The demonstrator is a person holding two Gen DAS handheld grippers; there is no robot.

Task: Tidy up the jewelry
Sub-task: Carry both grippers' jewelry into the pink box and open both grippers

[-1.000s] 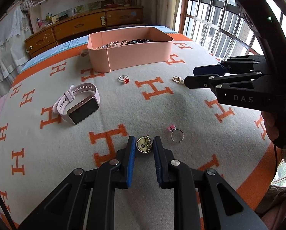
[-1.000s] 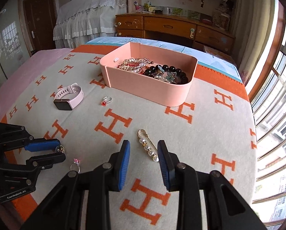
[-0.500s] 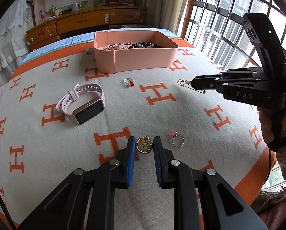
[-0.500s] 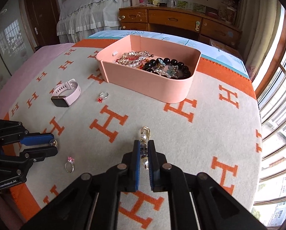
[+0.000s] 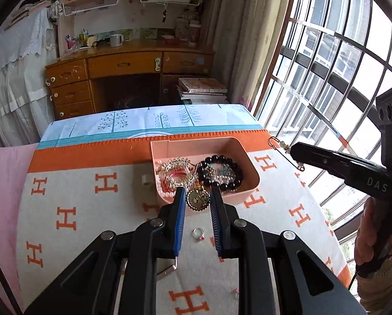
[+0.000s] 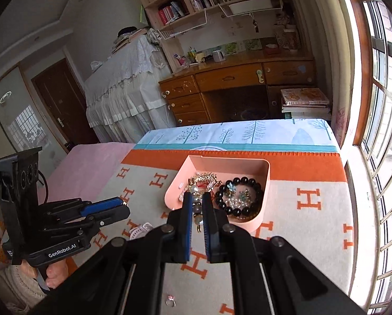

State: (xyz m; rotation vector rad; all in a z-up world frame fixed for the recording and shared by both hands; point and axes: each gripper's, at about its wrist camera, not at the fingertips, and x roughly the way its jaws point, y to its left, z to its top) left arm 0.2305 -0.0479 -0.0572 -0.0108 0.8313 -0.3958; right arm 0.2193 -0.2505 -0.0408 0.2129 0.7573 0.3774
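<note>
Your left gripper [image 5: 197,200] pinched the gold brooch [image 5: 196,200]; your right gripper [image 6: 196,210] pinched the pearl pin [image 6: 196,210]. Both hung over the pink tray's [image 5: 244,152] near rim.

Right gripper [image 6: 196,211] clamps pearl pin [image 6: 197,216] before pink tray [image 6: 266,197].

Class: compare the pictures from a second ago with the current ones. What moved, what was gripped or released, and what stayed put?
The right gripper closed on the pearl pin and lifted it off the blanket. The left gripper, shut on the gold brooch throughout, lifted it too. Both now hang near the pink box. The box, watch and rings stayed put.
</note>
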